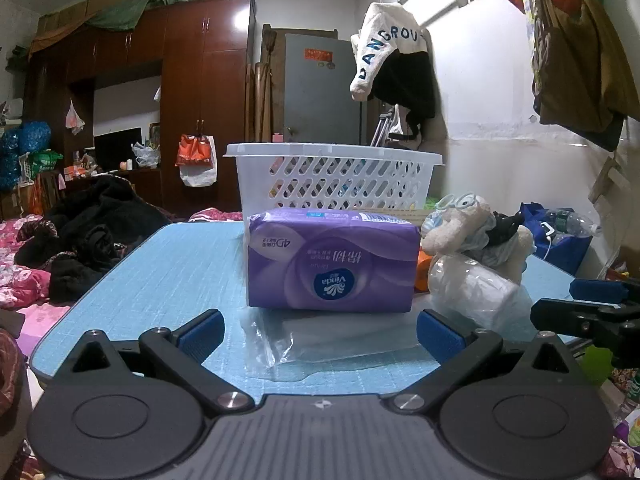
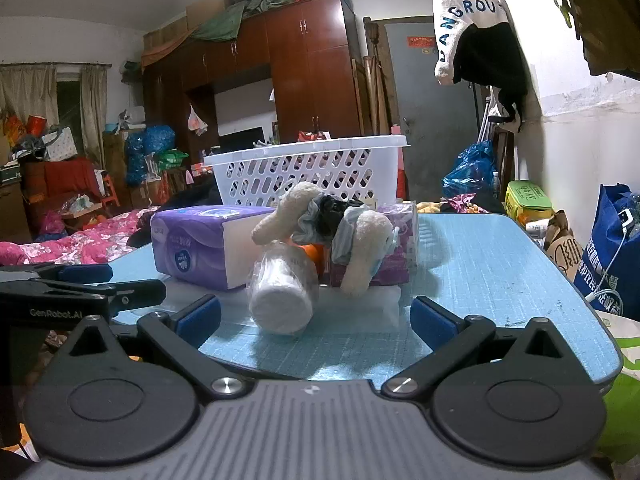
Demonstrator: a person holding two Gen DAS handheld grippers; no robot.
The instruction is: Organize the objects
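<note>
Left wrist view: the left gripper (image 1: 318,332) is held low over a blue, grid-textured table (image 1: 168,276), its blue-padded fingers (image 1: 200,330) spread wide with nothing between them. Straight ahead, a soft rectangular purple tissue pack (image 1: 330,260) is seen lying on a flat clear plastic sheet (image 1: 320,344). Just beside it to the right, a fuzzy cream plush toy (image 1: 460,228) is draped over a plastic-wrapped white paper roll (image 1: 472,284). Behind them stands a white perforated plastic basket (image 1: 336,176). The right gripper (image 1: 592,304) is visible at the right edge.

Right wrist view: the right gripper (image 2: 316,320) is likewise released, jaws apart and empty. The cylindrical paper roll (image 2: 280,296) lies with its round end towards the camera, the plush toy (image 2: 360,248) resting on it. The tissue pack (image 2: 204,248) is to the left, a second purple pack (image 2: 396,240) behind the toy, the basket (image 2: 308,172) at the back. The left gripper (image 2: 100,284) is seen at the left edge.
</note>
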